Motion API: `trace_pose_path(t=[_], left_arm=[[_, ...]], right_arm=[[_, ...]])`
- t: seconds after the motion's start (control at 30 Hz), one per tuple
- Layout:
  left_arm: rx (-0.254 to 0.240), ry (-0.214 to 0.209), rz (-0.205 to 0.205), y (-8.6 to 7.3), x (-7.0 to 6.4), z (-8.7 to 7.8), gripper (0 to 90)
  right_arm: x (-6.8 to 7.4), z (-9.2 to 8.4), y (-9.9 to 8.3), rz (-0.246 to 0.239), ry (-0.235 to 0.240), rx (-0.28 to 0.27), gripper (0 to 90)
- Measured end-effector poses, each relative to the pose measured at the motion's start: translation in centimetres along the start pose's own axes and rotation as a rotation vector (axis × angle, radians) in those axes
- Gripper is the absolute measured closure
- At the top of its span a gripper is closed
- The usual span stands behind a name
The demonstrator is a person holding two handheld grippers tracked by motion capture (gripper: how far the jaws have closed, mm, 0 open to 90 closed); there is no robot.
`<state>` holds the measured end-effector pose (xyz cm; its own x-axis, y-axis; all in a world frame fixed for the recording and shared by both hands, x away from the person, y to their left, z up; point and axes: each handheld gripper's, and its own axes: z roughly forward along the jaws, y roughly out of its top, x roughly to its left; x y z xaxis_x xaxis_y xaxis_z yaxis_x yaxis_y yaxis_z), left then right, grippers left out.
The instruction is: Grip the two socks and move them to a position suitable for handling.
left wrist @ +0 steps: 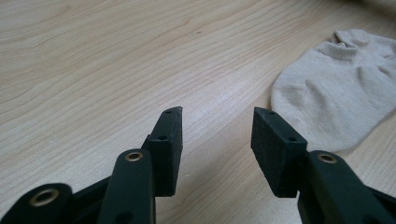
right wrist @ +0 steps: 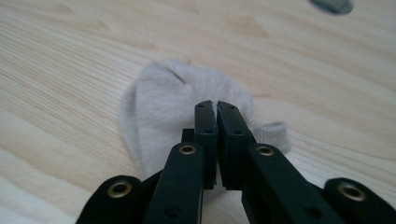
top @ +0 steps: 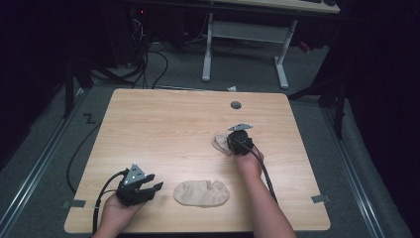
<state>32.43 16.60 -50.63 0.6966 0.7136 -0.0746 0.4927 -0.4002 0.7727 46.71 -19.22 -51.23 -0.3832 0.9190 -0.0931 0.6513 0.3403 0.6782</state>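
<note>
Right gripper (right wrist: 217, 105) fingers pinching the far sock (right wrist: 163, 107) on the table (top: 163, 129), seen close-up; left gripper (left wrist: 217, 123) fingers spread over bare wood beside the near sock (top: 201, 193).

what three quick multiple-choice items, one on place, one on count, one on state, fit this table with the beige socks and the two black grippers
1. Where does the flat beige ankle sock lie on the light wooden table?
A. by the far edge
B. near the front edge, between the person's forearms
C. on the floor

2. How many beige socks are on the table?
A. one
B. two
C. four

3. How do the jaws of the black left gripper stand?
A. apart, with bare wood between them
C. clamped on a sock
B. pressed together

Answers:
1 B: the high view shows it near the front edge.
2 B: besides the flat one, a bunched beige sock lies at the black right gripper, whose jaws are nearly together over it.
3 A: the left gripper view shows a wide gap over bare wood.
</note>
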Motion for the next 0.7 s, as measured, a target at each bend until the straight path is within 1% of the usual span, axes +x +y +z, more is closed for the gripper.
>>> trace_pose_path(t=[0.03,0.07,0.1,0.17,0.23,0.3,0.33,0.37,0.4,0.43,0.47,0.5,0.53,0.57,0.6,0.63,0.67,0.7], left_arm=[[0.000,-0.002,0.001,0.0,0.0,0.0,53.9],[0.000,-0.002,0.001,0.0,0.0,0.0,53.9],[-0.002,-0.004,0.001,0.0,0.0,0.0,53.9],[0.001,-0.004,0.001,0.0,0.0,0.1,53.9],[0.000,-0.006,0.004,0.0,-0.1,0.1,53.9],[0.004,-0.007,0.012,0.1,-0.3,0.2,53.8],[0.004,-0.007,0.012,0.1,-0.3,0.2,53.8],[0.007,-0.009,0.016,0.1,-0.4,0.2,53.8],[0.008,-0.010,0.020,0.1,-0.5,0.3,53.7],[0.012,-0.014,0.022,0.1,-0.6,0.4,53.7],[0.012,-0.014,0.022,0.1,-0.6,0.4,53.8],[0.010,-0.013,0.024,0.1,-0.7,0.4,53.7],[0.013,-0.015,0.028,0.2,-0.8,0.5,53.7],[0.013,-0.015,0.030,0.2,-0.9,0.5,53.8],[0.014,-0.016,0.032,0.2,-0.9,0.6,53.8],[0.016,-0.016,0.033,0.3,-0.9,0.6,53.7],[0.018,-0.015,0.036,0.3,-0.9,0.7,53.8],[0.018,-0.015,0.036,0.3,-0.9,0.7,53.7]], right_arm=[[0.3,0.7,-0.4,-0.016,0.033,0.010,87.3],[0.3,0.7,-0.4,-0.016,0.033,0.010,87.3],[0.9,0.4,-0.6,-0.031,0.080,0.004,87.3],[2.0,0.0,-1.0,-0.086,0.116,-0.005,87.3],[3.3,-0.7,-1.8,-0.124,0.150,-0.025,87.3],[4.4,-1.3,-2.8,-0.132,0.196,-0.055,87.4],[4.4,-1.3,-2.8,-0.132,0.196,-0.055,87.4],[4.9,-1.7,-3.3,-0.144,0.213,-0.070,87.4],[5.8,-2.5,-4.2,-0.164,0.233,-0.091,87.4],[6.1,-2.8,-4.7,-0.169,0.239,-0.098,87.3],[6.1,-2.8,-4.7,-0.169,0.239,-0.098,87.3],[6.6,-3.4,-5.0,-0.191,0.233,-0.093,85.9],[6.6,-3.4,-5.0,-0.191,0.233,-0.093,85.9],[6.7,-3.6,-5.0,-0.201,0.226,-0.090,82.3],[6.8,-3.9,-4.9,-0.193,0.217,-0.095,79.3],[6.9,-4.2,-4.8,-0.187,0.218,-0.104,78.4],[7.2,-4.9,-4.4,-0.177,0.224,-0.131,75.5],[7.2,-4.9,-4.4,-0.177,0.224,-0.131,75.5]])
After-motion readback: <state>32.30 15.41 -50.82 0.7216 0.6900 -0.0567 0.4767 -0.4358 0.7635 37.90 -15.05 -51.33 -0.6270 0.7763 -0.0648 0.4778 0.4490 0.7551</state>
